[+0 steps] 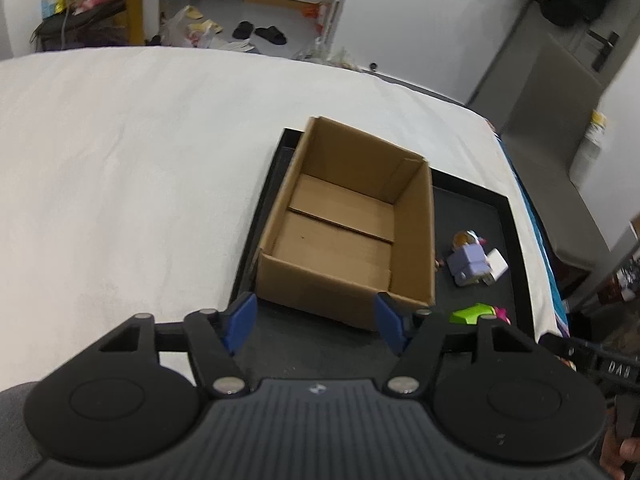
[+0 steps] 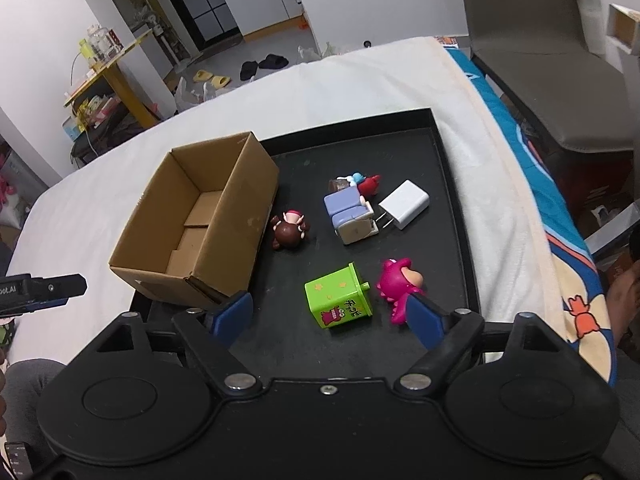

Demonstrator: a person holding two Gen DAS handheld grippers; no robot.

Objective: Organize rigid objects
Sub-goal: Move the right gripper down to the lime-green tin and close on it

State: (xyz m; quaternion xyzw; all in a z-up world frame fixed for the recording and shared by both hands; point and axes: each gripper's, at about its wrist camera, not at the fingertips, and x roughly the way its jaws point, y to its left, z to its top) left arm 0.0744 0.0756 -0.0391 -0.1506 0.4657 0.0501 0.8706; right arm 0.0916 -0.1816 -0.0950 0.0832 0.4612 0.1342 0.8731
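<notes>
A: Bedroom, white bed sheet (image 2: 352, 80), black tray (image 2: 456, 184) laid on it as the work area. Slippers and bags on the floor beyond.

B: Why the tray?
A: Likely to give a flat, firm base on the soft bed, and its rim keeps the small stuff from rolling off.

B: Target container?
A: Open cardboard box (image 2: 208, 208), empty, sits on the tray ahead-left of the right hand-held gripper (image 2: 329, 320). Top open and facing up, so drops go straight in.

B: Where are the items?
A: All on the tray floor, none boxed. Green toy block (image 2: 340, 300) lies just ahead of the right gripper, between the lines of its fingers. Pink figure (image 2: 396, 284) is by its right finger, contact unclear. Brown figure (image 2: 290, 230) is further ahead, beside the box wall. Purple toy (image 2: 348, 212) and white charger plug (image 2: 404, 204) are beyond, touching each other.

B: Gripper states?
A: Right: jaws partly spread, nothing held. Left hand-held gripper (image 1: 316, 320): narrower gap, also empty, the box's near wall right ahead of it.

B: Read?
A: Right looks set for the green block. Left is possibly there to steady the box.
</notes>
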